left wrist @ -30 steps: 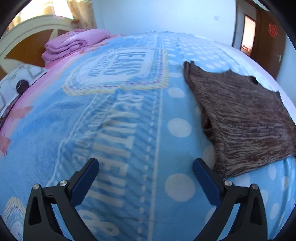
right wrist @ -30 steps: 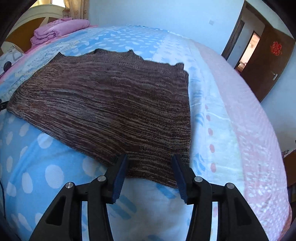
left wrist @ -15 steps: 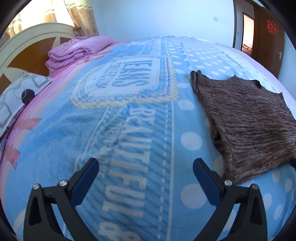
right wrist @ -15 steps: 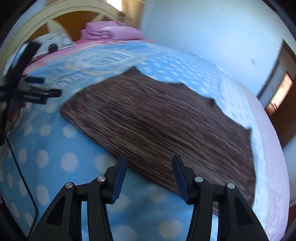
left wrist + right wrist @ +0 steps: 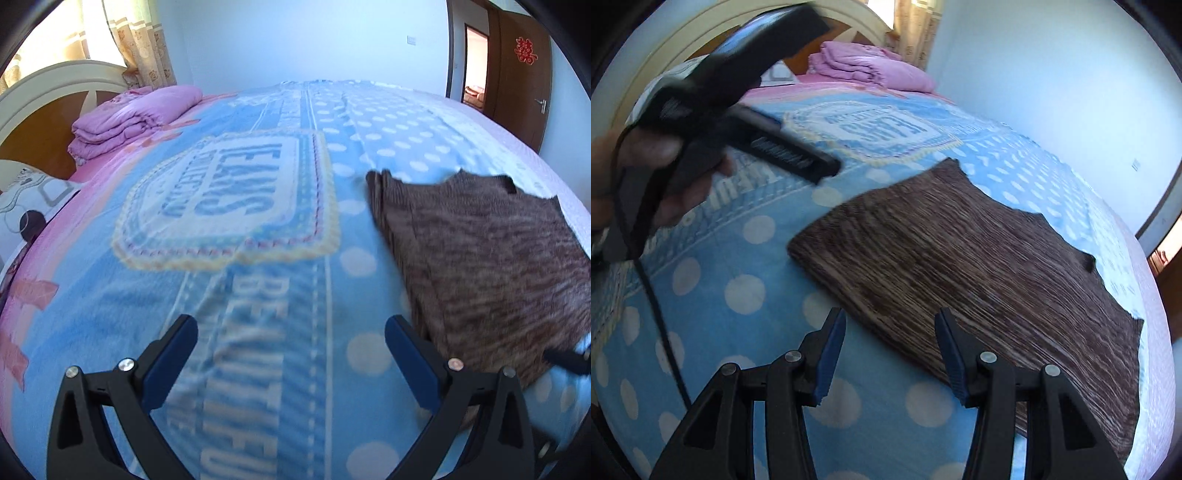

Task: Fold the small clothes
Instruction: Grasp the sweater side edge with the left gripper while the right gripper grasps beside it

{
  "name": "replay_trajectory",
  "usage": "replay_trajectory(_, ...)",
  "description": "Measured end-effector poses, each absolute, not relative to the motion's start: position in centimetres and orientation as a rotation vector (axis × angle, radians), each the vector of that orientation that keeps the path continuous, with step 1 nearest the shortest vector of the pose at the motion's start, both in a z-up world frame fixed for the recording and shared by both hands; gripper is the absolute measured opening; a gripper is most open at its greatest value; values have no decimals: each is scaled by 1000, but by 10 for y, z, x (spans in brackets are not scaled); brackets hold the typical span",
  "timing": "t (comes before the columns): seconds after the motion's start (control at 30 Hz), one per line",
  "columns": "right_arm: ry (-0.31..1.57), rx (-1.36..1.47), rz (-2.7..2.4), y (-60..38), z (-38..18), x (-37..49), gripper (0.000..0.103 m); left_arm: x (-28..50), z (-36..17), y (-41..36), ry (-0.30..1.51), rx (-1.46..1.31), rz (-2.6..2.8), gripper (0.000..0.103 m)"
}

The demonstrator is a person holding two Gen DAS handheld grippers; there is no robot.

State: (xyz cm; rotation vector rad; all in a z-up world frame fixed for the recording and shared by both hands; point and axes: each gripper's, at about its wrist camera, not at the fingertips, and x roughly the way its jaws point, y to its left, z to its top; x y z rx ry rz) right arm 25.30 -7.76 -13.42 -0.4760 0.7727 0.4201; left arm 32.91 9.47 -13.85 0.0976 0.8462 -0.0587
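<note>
A brown knit garment point(image 5: 960, 266) lies flat on the blue dotted blanket point(image 5: 738, 295). My right gripper point(image 5: 890, 332) hovers at the garment's near edge, jaws half apart and open, with nothing pinched between them. In the left wrist view the garment point(image 5: 480, 258) lies to the right, its edge close to the right finger. My left gripper point(image 5: 291, 332) stands wide open above bare blanket point(image 5: 258, 258). The right wrist view also shows the left gripper point(image 5: 823, 96), blurred and held by a hand point(image 5: 646, 155) at the upper left, left of the garment.
A folded pink quilt point(image 5: 129, 122) and a patterned pillow point(image 5: 29, 206) lie by the white and wood headboard point(image 5: 44, 110). A brown door point(image 5: 517, 74) stands at the far right. A black cable point(image 5: 661, 314) hangs from the left gripper over the blanket.
My right gripper swung left along the garment's near edge and rolled, so the left gripper came into its view. The left gripper rose a little and shifted toward the garment.
</note>
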Motion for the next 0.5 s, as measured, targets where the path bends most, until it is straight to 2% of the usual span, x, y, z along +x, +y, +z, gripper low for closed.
replay_trajectory(0.5,737,-507,425,-34,-149,268,51,392,-137,57,851,-19,-226,103)
